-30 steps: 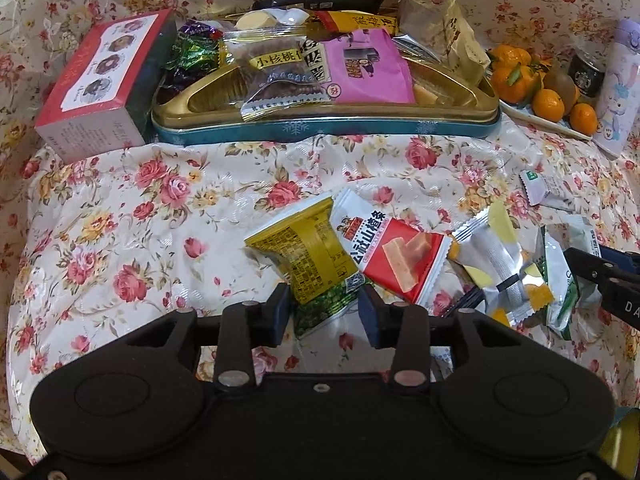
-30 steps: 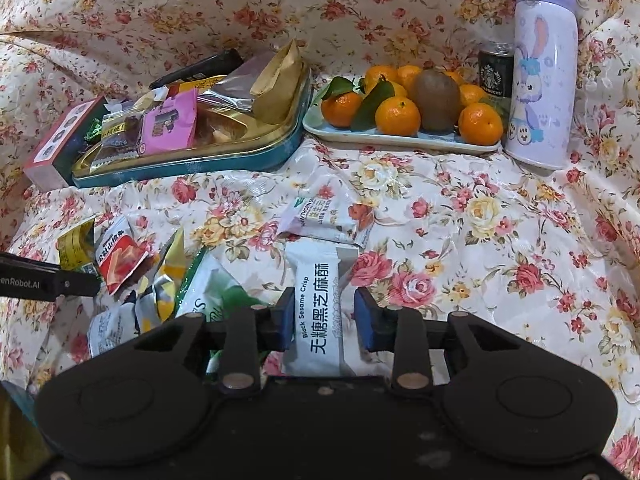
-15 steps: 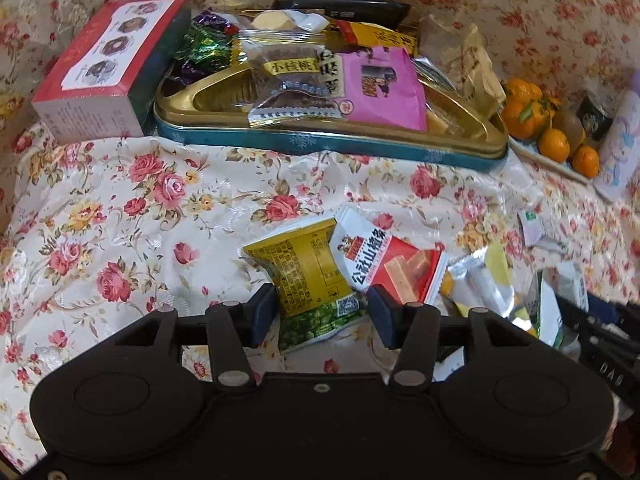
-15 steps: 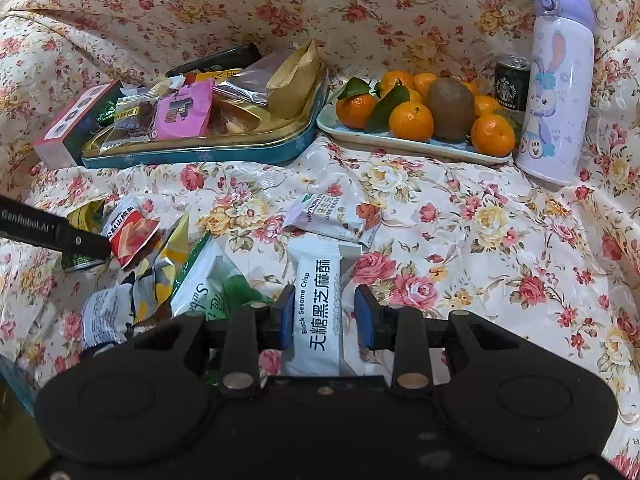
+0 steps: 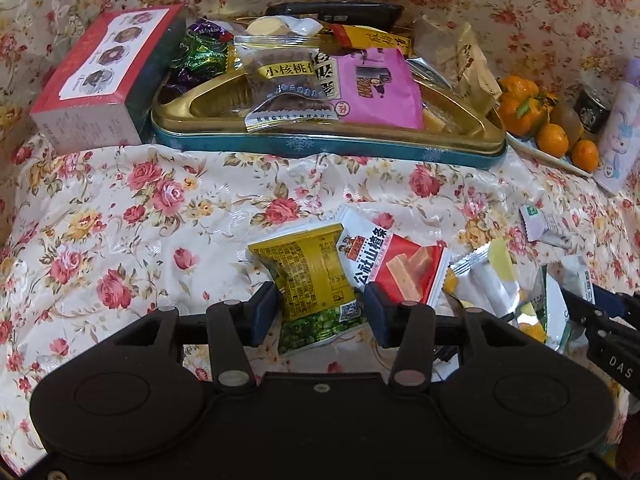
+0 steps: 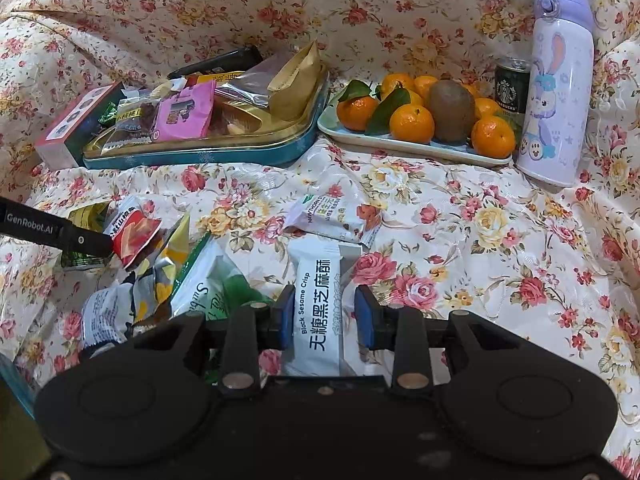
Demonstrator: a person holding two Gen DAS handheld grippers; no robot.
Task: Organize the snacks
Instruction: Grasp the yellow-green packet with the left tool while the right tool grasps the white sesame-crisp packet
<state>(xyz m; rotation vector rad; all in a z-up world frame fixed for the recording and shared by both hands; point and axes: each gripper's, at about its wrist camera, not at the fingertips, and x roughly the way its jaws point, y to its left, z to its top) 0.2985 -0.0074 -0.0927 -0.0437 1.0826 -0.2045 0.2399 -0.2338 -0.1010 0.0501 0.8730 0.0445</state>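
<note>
Left wrist view: your left gripper (image 5: 320, 312) has crept closer to the teal-and-gold snack tin (image 5: 328, 148), its fingers spread open around the yellow-and-green pea packet (image 5: 310, 280) lying on the floral cloth (image 5: 120, 220). Your right gripper (image 6: 323, 316) stays in place, fingers apart either side of the white black-sesame crisp bar (image 6: 320, 312), not visibly pinching it.

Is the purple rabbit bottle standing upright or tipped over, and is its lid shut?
Upright. In the right wrist view the bottle stands on its base on the floral cloth beside the fruit plate. The purple lid looks shut.
</note>
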